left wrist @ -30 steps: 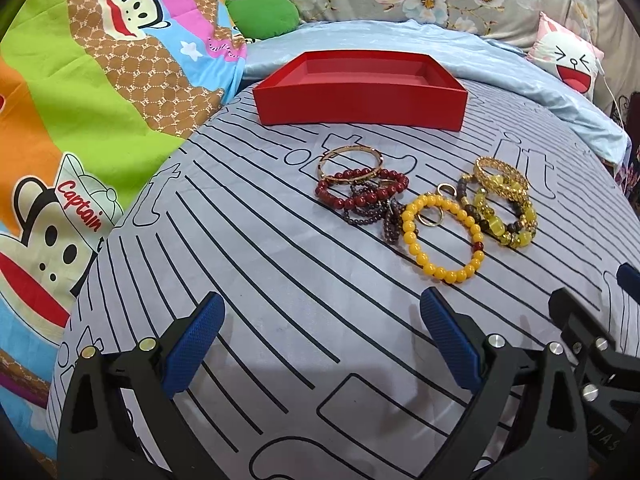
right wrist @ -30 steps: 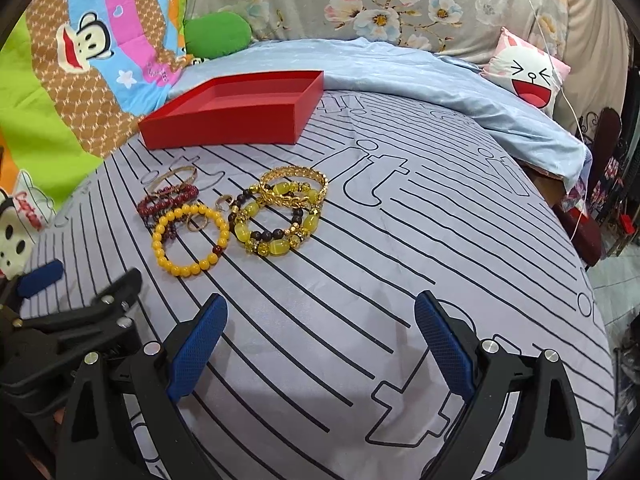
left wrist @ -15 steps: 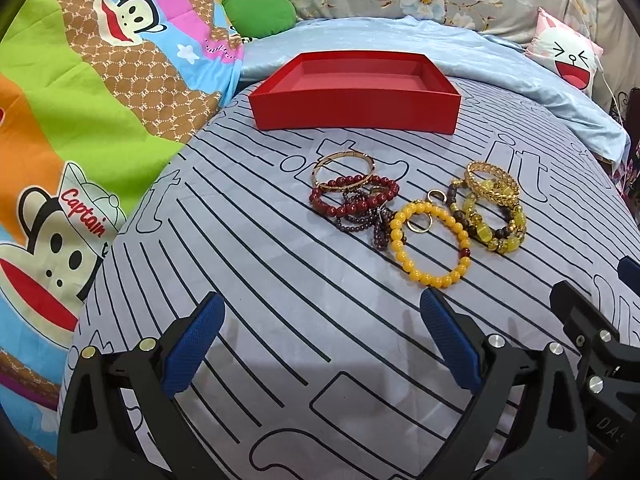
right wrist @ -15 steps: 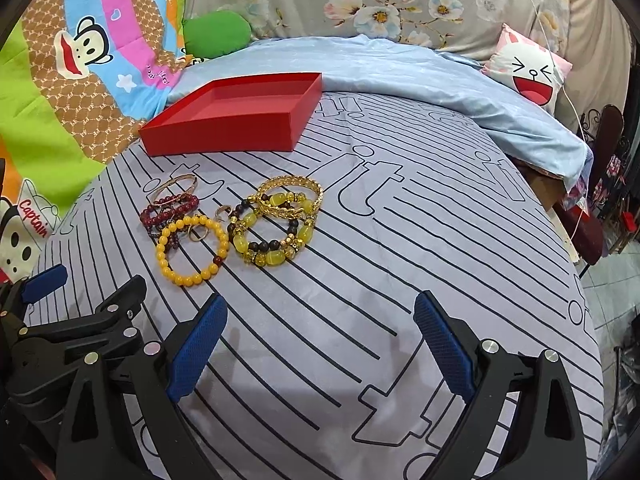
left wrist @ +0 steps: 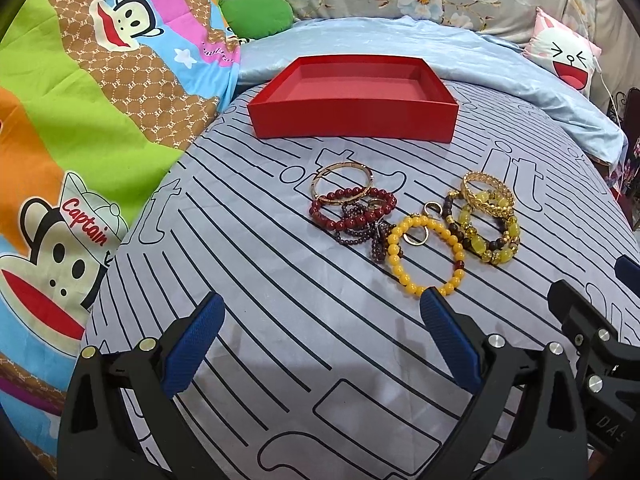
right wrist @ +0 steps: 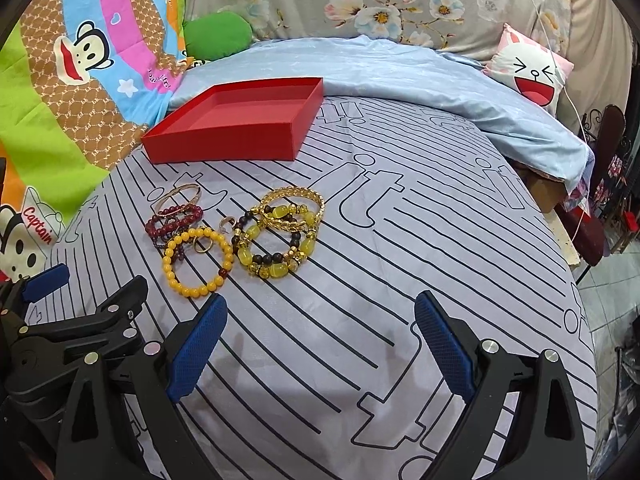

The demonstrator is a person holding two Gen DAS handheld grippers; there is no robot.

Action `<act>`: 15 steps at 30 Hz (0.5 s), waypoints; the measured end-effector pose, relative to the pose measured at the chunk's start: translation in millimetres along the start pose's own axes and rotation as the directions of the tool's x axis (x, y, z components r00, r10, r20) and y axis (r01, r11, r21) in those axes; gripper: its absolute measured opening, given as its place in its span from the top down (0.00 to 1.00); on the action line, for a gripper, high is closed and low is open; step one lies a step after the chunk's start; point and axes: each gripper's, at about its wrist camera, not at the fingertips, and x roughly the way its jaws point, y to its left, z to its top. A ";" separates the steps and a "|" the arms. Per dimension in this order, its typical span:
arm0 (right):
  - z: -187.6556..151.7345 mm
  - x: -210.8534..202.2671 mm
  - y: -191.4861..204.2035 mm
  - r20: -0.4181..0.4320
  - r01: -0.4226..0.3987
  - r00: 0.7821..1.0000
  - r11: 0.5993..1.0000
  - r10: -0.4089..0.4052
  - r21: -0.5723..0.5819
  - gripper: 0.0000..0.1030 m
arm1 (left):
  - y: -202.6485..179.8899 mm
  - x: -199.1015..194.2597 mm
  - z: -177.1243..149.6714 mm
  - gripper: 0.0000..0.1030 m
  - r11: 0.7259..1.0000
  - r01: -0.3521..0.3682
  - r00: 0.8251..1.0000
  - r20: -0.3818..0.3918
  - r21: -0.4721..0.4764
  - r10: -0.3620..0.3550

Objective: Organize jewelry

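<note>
On the striped bed sheet [left wrist: 256, 280], printed with large outlined letters reading "it", the bracelets [left wrist: 416, 220] lie heaped just in front of the empty red tray [left wrist: 352, 120]. Left of the tray, the cartoon blanket [left wrist: 80, 120] shows a cap marked "Captain". The left gripper [left wrist: 320, 340] and right gripper [right wrist: 320, 340] hover near the heap, fingers spread and empty.
</note>
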 end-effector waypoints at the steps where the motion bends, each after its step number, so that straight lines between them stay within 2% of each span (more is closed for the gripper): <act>1: 0.0 0.1 0.0 0.000 0.000 1.000 1.000 0.000 -0.001 0.12 | 0.5 -0.1 0.8 0.09 1.000 0.001 1.000 -0.002 -0.001 -0.001; 15: 6.4 -0.2 3.3 -0.005 0.005 1.000 1.000 -0.005 -0.006 0.12 | 2.6 1.7 6.0 0.09 1.000 0.007 1.000 -0.012 -0.004 -0.007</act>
